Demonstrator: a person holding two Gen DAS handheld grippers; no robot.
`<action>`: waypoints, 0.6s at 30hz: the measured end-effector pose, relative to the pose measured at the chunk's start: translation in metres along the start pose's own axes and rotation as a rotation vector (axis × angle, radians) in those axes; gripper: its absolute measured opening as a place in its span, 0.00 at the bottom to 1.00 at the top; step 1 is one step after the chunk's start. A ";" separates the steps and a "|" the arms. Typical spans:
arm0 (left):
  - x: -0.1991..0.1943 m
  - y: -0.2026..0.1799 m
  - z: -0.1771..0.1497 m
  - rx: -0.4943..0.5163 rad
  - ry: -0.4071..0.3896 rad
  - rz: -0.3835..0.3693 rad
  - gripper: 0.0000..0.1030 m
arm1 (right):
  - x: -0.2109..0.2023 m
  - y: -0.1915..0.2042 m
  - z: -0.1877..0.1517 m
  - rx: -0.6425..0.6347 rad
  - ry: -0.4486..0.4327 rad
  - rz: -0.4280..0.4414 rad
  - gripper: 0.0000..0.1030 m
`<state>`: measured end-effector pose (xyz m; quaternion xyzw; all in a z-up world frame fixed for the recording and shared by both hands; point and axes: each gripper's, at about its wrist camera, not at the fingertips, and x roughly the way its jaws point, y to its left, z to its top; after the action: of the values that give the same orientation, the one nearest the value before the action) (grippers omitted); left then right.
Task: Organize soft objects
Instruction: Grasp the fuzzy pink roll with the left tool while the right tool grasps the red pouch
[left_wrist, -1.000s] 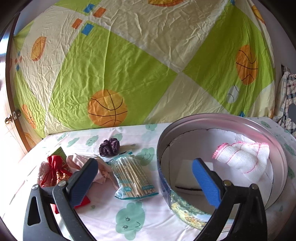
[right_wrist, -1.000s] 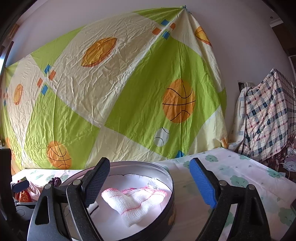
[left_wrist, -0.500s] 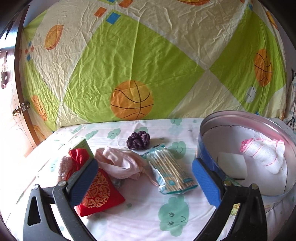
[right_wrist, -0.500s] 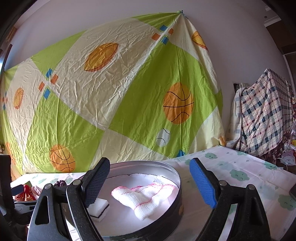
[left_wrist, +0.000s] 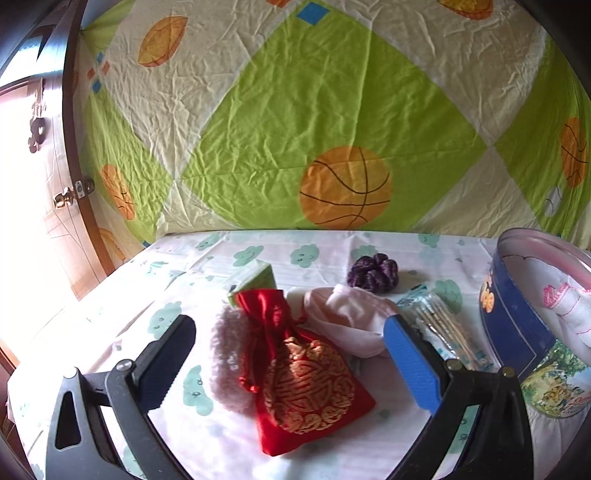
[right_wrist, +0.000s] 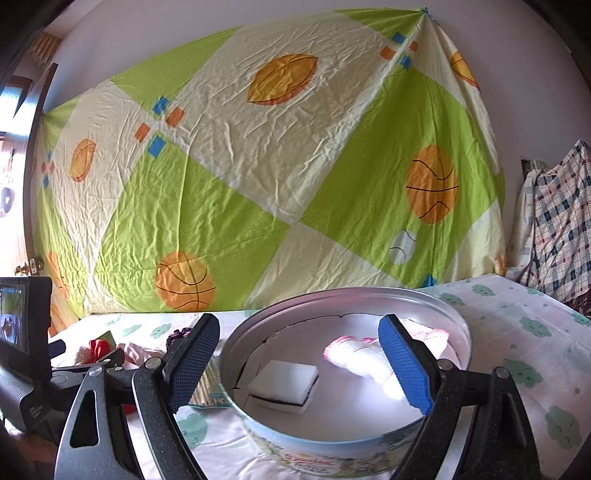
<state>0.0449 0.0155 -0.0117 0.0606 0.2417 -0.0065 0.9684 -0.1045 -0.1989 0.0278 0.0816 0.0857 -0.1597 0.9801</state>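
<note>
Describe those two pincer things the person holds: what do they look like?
Both the left gripper and the right gripper match: speckled black plastic arms with triangular cut-outs and silver rivets. Their fingers carry blue textured pads. No cables or sleeves show.

Bright daylight from left doorway (left_wrist: 33, 206) — blown out | fisheye edges bent, dark | focus sharp

Left gripper (left_wrist: 291, 354) spread wide, holding nothing, fingers either side of a red pouch (left_wrist: 303, 384) at six o'clock. Pink fluffy puff (left_wrist: 227, 365) touching the pouch toward nine. Pale pink cloth (left_wrist: 351, 321) just beyond, toward one. Purple scrunchie (left_wrist: 373, 273) at twelve. Packet of sticks (left_wrist: 439, 328) toward two, beside the round tin (left_wrist: 517, 317) at three, white cloth (left_wrist: 569, 310) inside.
</note>
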 end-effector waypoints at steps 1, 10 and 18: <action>0.002 0.005 0.000 -0.003 0.002 0.007 1.00 | 0.001 0.007 -0.001 -0.008 0.004 0.011 0.87; 0.018 0.041 -0.001 -0.047 0.048 0.013 1.00 | 0.007 0.060 -0.011 -0.052 0.048 0.106 0.87; 0.035 0.078 -0.005 -0.086 0.111 0.024 1.00 | 0.015 0.101 -0.020 -0.098 0.110 0.173 0.87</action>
<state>0.0767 0.0937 -0.0234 0.0220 0.2942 0.0192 0.9553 -0.0603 -0.1055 0.0192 0.0495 0.1398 -0.0655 0.9868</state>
